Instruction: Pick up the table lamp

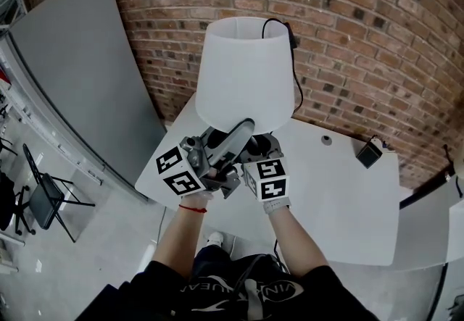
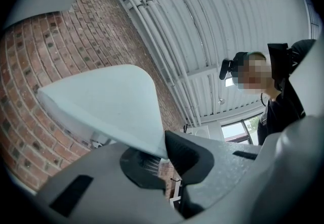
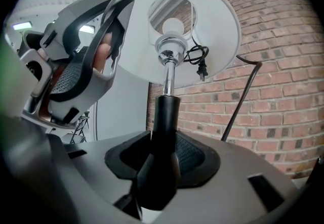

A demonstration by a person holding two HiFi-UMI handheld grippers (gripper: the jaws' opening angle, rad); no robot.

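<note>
A red brick wall (image 1: pixel 362 15) rises behind a white table (image 1: pixel 341 203). Near the table's right edge sits a small black box (image 1: pixel 368 153), with a small round fitting (image 1: pixel 326 140) beside it. A grey panel (image 1: pixel 80 59) stands at left, and a black folding chair (image 1: pixel 43 193) stands on the floor below it. Pipes (image 2: pixel 152 31) cross a ribbed ceiling (image 2: pixel 212 15).

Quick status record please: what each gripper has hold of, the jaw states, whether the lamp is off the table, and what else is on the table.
left gripper: shut on shade rim
right gripper: shut on stem
shade: white, lower edge pinched
stem: black below, chrome above, between the right jaws
bulb: fitted, seen inside shade
cord: black, hangs behind shade
lift: cannot tell; stem's lower end hidden behind grippers
table: white; small black box at far right
</note>
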